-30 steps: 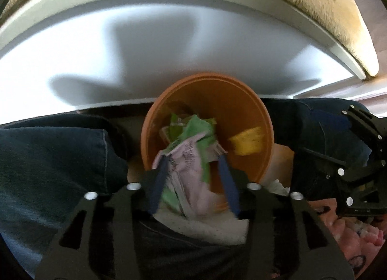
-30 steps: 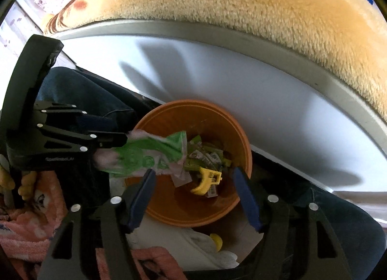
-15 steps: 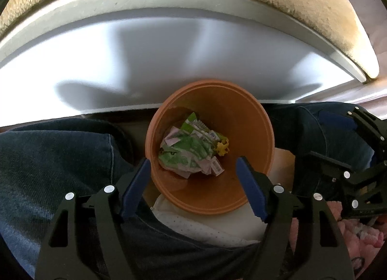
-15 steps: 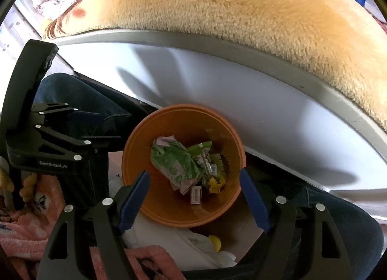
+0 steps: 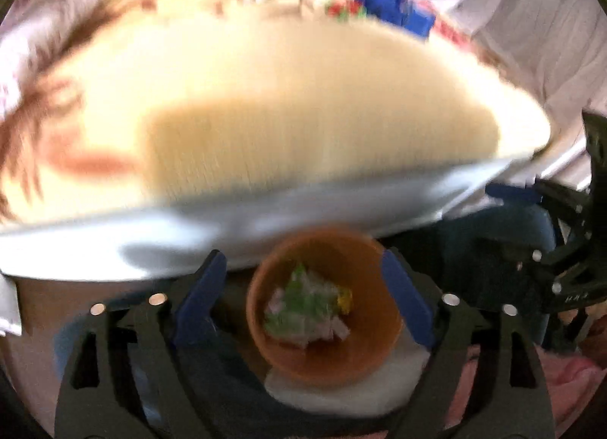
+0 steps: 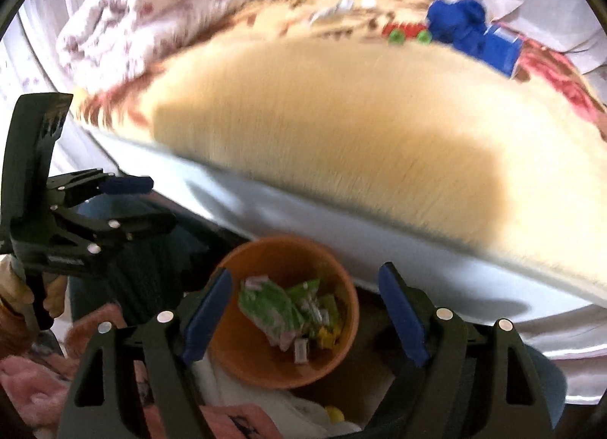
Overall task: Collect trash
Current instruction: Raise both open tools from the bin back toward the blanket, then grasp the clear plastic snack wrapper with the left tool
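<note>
An orange bin (image 5: 322,359) (image 6: 334,272) stands on the floor below the bed edge. Inside lie crumpled green and pink wrappers (image 5: 303,310) (image 6: 277,306) and a small yellow piece (image 6: 328,336). My left gripper (image 5: 303,298) is open and empty above the bin; it also shows in the right wrist view (image 6: 125,204). My right gripper (image 6: 303,314) is open and empty above the bin; its body shows at the right of the left wrist view (image 5: 569,257). Both views are blurred.
A bed with a cream fleece blanket (image 6: 341,128) and white frame (image 6: 303,219) rises behind the bin. Blue toys (image 6: 474,33) and a floral quilt (image 6: 151,10) lie on it. Jeans-clad legs (image 5: 493,245) flank the bin. Pink cloth (image 6: 34,382) and white cloth (image 5: 341,397) lie nearby.
The left gripper opened and dropped the green and pink wrapper into the bin. Both grippers then lifted and tilted up, bringing the bed top into view.
</note>
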A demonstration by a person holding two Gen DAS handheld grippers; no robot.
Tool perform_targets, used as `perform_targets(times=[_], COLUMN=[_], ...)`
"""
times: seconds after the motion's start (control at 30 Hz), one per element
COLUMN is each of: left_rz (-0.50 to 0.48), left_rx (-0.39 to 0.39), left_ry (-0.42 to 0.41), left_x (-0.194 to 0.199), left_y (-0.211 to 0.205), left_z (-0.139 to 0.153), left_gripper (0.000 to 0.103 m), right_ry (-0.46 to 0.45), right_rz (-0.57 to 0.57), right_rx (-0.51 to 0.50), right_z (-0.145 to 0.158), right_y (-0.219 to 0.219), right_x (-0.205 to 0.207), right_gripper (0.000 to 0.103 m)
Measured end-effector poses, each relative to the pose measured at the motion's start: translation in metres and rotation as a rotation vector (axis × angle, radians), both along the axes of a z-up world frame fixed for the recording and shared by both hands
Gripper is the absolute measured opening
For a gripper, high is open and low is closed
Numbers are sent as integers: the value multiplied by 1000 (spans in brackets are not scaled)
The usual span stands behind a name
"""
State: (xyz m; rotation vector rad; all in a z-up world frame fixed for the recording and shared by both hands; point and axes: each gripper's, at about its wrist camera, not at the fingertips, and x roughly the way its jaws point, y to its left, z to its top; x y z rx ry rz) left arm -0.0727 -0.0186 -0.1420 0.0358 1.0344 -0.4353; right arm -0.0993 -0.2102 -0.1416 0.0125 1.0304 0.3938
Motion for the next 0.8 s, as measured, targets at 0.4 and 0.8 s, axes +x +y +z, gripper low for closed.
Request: perform_targets(times=[0.4, 0.8], left_rz=[54, 118], left_rx=[-31, 34], left_ry=[-166, -169], left_x=[109, 252], left_y=[-19, -62], left_z=[70, 63], left_gripper=[83, 83], right_ry=[-59, -89], right_rz=[-83, -153], right_rx=[67, 102], right_z=[18, 30], right_y=[-24, -49], right_x=[10, 26], right_gripper=[79, 79])
